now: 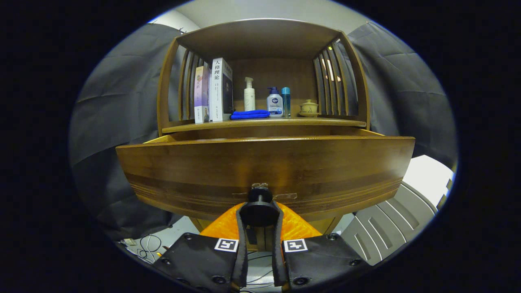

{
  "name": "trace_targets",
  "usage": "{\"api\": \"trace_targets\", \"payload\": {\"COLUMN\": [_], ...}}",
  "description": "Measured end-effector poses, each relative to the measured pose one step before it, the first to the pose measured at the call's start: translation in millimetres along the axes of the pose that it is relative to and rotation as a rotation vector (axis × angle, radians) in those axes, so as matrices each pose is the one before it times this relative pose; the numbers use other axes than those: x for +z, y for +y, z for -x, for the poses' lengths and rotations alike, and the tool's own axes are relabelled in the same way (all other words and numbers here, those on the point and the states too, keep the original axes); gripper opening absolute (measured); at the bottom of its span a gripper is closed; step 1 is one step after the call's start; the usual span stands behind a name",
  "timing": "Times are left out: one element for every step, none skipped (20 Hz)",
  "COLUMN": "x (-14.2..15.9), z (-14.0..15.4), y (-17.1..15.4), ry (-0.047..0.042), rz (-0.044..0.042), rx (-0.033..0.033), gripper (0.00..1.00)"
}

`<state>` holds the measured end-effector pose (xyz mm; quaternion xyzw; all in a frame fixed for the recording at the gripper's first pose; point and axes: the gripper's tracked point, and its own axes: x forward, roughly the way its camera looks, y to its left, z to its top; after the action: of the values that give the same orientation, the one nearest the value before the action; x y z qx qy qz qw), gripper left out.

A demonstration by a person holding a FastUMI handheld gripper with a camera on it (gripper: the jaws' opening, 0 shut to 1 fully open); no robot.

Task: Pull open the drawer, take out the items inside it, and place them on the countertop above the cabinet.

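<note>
The drawer (264, 167) is a wide wooden box with a curved, polished front panel. Judged from its build, it is rigid and fairly heavy, and the smooth front offers no purchase. The only practical hold is the round knob (260, 205) at the lower middle of the front; it is small, hard and probably slick, so the grip should seat behind its head on the stem.

The drawer stands pulled out from the cabinet (264, 73), its top edge well forward of the desk (264, 123) above it. Its inside is hidden behind the front panel, so the contents cannot be told.

The gripper (260, 215) is just in front of the drawer, clenched on the knob: one finger lies against each side of the knob's head.

On the desk above the drawer, from left to right: upright books (213, 91), a folded blue cloth (250, 114), a white pump bottle (249, 94), a white-and-blue bottle (274, 102), a slim teal bottle (286, 101) and a lidded cup (309, 108). Free desk surface remains in front of these items.
</note>
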<state>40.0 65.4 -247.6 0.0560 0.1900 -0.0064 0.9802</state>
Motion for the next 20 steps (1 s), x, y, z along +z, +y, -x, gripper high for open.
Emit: {"api": "trace_targets", "payload": {"x": [-1.16, -2.03, -1.4, -1.07, -1.18, -1.57, -0.39, -1.37, -0.77, -1.46, -0.51, -1.53, -0.59, -0.91, -0.77, -1.13, -0.31, -2.0, -0.5, -0.3], "z": [3.72, 3.24, 3.31, 3.37, 2.76, 3.03, 1.82, 2.47, 2.61, 2.72, 3.14, 2.12, 2.22, 1.19, 1.64, 2.27, 1.78, 1.39, 2.14, 2.09], "y": [-0.06, 0.26, 0.53, 1.23, 0.33, -0.06, 0.56, 0.52, 0.02, -0.06, 0.43, 0.92, 0.2, 0.37, 0.61, 0.47, 0.65, 0.62, 0.36, 0.34], "ry": [0.00517, 0.00278, 0.006, 0.00268, 0.00532, 0.00279, 0.0047, 0.00384, 0.00328, -0.00083, -0.00239, -0.00298, -0.00219, -0.00109, -0.00114, -0.00031, 0.00087, 0.00015, -0.00163, -0.00346], "rz": [0.00409, 0.00518, 0.00376, 0.00317, 0.00227, 0.00035, -0.00146, -0.00531, -0.00636, -0.00277, 0.00286, 0.00471, 0.00283, -0.00117, -0.00308, -0.00041, 0.00027, 0.00064, 0.00182, 0.00231], "rx": [0.00156, 0.0034, 0.00525, 0.00659, 0.00611, 0.00638, 0.00609, 0.00336, 0.00147, 0.00034, 0.00075, 0.0021, 0.00226, 0.00218, 0.00158, 0.00185, 0.00188, 0.00268, 0.00313, 0.00152], "gripper": [0.27, 0.27, 0.27, 0.27, 0.27, 0.27, 0.26, 0.27, 0.27, 0.27, 0.27, 0.27, 0.27, 0.27, 0.27, 0.27, 0.27, 0.27, 0.27, 0.26]}}
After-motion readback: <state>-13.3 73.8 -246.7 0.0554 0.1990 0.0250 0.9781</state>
